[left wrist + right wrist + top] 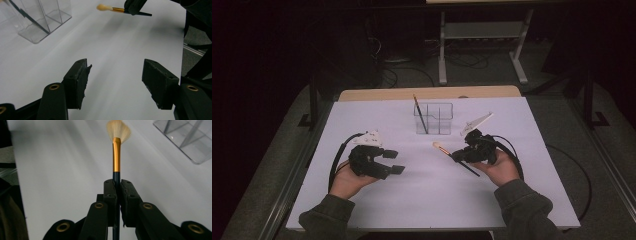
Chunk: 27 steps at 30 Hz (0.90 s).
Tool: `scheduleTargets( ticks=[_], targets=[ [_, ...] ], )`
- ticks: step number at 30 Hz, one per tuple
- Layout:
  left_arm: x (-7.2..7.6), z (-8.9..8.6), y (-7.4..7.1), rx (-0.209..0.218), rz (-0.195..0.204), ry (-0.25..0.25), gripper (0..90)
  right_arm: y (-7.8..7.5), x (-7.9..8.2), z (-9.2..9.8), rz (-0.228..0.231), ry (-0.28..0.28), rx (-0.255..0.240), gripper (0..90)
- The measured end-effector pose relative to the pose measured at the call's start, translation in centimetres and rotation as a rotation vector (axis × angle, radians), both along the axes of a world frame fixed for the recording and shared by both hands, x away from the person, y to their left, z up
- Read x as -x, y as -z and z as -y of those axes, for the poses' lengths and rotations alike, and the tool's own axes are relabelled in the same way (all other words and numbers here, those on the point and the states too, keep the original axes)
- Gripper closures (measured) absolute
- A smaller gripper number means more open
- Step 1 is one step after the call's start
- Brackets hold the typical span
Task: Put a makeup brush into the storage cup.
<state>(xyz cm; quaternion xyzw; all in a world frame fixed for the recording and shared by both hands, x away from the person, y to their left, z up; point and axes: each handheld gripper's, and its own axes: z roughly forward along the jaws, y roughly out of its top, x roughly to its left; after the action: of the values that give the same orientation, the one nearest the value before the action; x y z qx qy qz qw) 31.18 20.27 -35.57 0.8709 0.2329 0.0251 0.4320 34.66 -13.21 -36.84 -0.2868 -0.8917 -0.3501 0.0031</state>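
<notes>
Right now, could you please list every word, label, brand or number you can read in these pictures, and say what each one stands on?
None: no readable text on the brush, the right gripper shut on it, the open left gripper, the clear organizer or the white table.

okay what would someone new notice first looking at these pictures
Probably the brush with its pale fan of bristles and gold collar, clamped by its dark handle in the right gripper above the white table. Next, the clear plastic holder at the far middle of the table, with another brush leaning in it. The left gripper is open, holding nothing.
</notes>
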Motion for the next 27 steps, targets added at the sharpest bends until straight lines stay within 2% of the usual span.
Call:
scheduleTargets(
  ticks=[2,7,8,11,14,18,22,27],
  targets=[
    [0.0,0.3,-0.1,-0.003,-0.004,0.014,37.1,-0.2,0.3,-0.2,0.006,-0.019,-0.018,82.8],
    [-0.1,1.0,-0.3,-0.020,-0.006,0.028,37.1,-0.4,1.0,-0.7,0.013,-0.045,-0.029,82.8],
    [-0.1,1.1,-0.4,-0.012,-0.010,0.027,37.1,-0.3,1.1,-0.8,0.023,-0.054,-0.029,82.8],
    [-0.2,1.5,-0.4,-0.011,-0.014,0.038,37.1,-0.3,1.5,-1.0,0.016,-0.068,-0.044,82.8],
    [-0.2,2.0,-0.4,-0.028,-0.016,0.052,36.7,-0.3,1.6,-1.2,0.023,-0.090,-0.054,82.8],
    [-0.3,2.4,-0.6,-0.019,-0.018,0.061,36.5,-0.6,2.0,-1.7,0.019,-0.116,-0.073,82.8],
    [-0.4,2.9,-0.9,-0.021,-0.017,0.069,36.0,-0.8,2.3,-1.9,0.041,-0.137,-0.067,82.8],
    [-0.5,3.4,-1.0,-0.027,-0.025,0.081,35.0,-0.9,2.8,-2.4,0.043,-0.157,-0.072,82.8]
  ],
)
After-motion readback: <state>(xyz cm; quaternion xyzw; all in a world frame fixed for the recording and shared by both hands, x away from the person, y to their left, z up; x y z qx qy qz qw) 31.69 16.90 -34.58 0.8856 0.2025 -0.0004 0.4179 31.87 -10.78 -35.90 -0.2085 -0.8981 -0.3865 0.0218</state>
